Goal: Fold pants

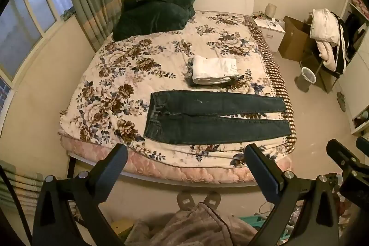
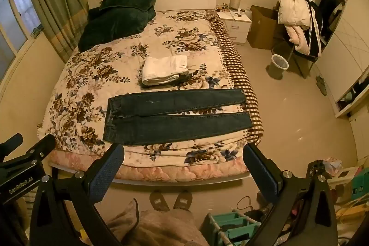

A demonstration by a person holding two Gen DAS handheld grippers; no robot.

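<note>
Dark blue jeans [image 1: 214, 118] lie flat and unfolded across the near part of the floral bed [image 1: 120, 75], waistband to the left, legs stretched right to the bed's edge; they also show in the right wrist view [image 2: 175, 118]. My left gripper [image 1: 185, 155] is open and empty, held high above the foot of the bed, well short of the jeans. My right gripper [image 2: 183, 153] is also open and empty, at the same height beside the left one. Part of the right gripper shows at the left wrist view's right edge [image 1: 346, 160].
A folded white garment [image 1: 213, 70] on a dark one sits mid-bed behind the jeans. A dark green blanket and pillow [image 1: 154, 10] lie at the headboard. A nightstand [image 2: 235, 23], cardboard box, chair with clothes [image 2: 297, 22] and bin [image 2: 279, 62] stand right of the bed. My slippered feet [image 2: 170, 200] are below.
</note>
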